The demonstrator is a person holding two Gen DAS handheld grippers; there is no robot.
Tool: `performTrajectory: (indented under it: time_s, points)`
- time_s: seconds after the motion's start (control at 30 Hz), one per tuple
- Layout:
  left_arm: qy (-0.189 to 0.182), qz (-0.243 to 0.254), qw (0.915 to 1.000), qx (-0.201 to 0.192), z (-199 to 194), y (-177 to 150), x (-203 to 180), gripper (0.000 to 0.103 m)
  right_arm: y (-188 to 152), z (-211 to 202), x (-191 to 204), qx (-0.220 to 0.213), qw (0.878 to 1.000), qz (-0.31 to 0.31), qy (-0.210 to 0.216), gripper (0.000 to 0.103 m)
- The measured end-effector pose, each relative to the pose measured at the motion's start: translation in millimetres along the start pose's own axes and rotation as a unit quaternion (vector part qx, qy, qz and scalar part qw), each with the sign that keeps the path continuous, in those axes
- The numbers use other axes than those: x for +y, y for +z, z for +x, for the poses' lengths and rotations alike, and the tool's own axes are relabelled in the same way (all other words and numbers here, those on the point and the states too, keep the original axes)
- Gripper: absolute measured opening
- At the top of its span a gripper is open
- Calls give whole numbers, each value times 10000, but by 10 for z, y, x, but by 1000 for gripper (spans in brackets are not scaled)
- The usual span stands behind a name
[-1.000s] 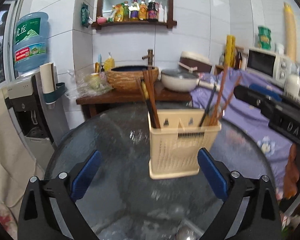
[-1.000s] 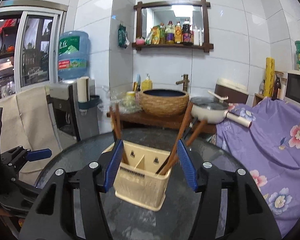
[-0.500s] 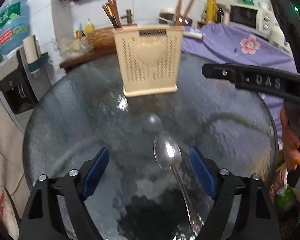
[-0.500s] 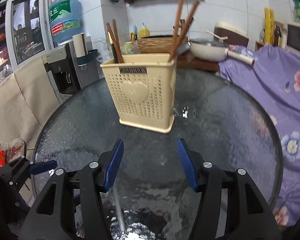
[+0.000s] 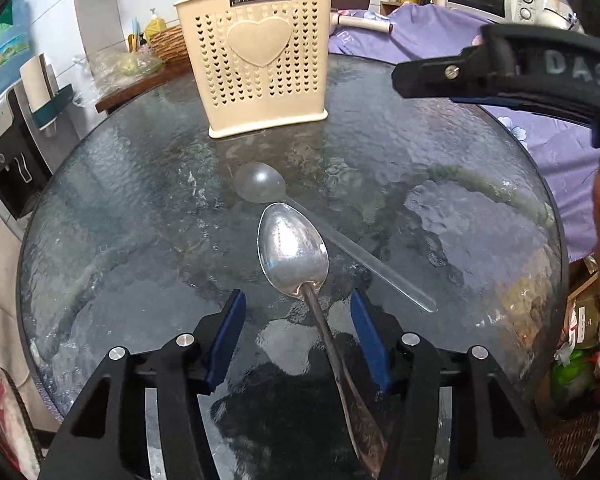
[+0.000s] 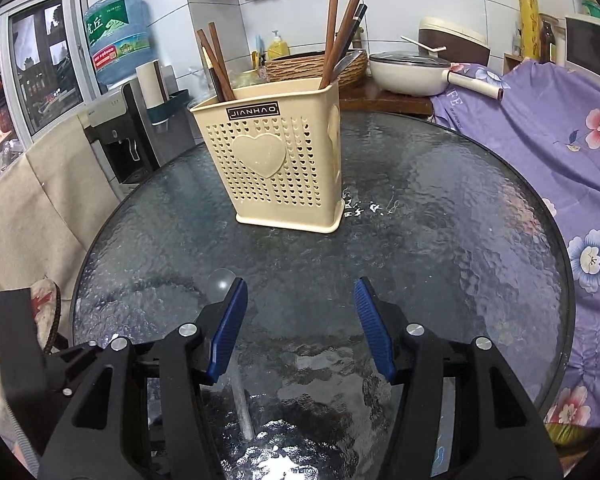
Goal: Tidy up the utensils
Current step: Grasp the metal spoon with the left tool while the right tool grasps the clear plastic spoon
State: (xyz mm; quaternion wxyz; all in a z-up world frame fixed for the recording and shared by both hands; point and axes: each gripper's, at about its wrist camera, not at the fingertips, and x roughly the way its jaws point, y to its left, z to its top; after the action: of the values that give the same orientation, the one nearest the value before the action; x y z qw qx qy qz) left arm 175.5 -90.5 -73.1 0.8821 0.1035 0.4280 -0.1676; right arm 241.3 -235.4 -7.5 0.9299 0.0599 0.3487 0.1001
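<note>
A cream plastic utensil holder (image 5: 260, 60) with heart holes stands on the round glass table (image 5: 440, 168) and holds brown chopsticks (image 6: 340, 24). A steel spoon (image 5: 294, 252) lies on the glass, its handle running back between the fingers of my left gripper (image 5: 298, 334), which is open around it. A clear plastic spoon (image 5: 260, 184) lies just beyond, crossing behind the steel one. My right gripper (image 6: 298, 328) is open and empty, low over the table in front of the holder (image 6: 276, 164); the clear spoon (image 6: 220, 280) shows beside its left finger.
The right gripper's black body (image 5: 520, 72) hangs at the upper right of the left wrist view. A water dispenser (image 6: 120, 120) stands left of the table, a purple flowered cloth (image 6: 560, 140) to the right, a basin and pan (image 6: 408, 72) behind.
Both grippers dropped from above the holder to low over the table. The left gripper moved forward so the steel spoon's handle lies between its fingers.
</note>
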Motion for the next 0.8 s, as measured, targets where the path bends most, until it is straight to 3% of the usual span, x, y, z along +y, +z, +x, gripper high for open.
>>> performTrajectory:
  time_s: [0.47,0.57,0.8]
  points:
    - [77,-358,9993,18,202,295,82,46,35,75,-30,154,9998,105,27,56]
    - [103,-412,9991,-2,229,338,96,39,41,132,-18,258,9996,70,11,56]
    - [86,-484,9988,-8,225,332,235,38,18,373,56,678,9975,-120,171,56]
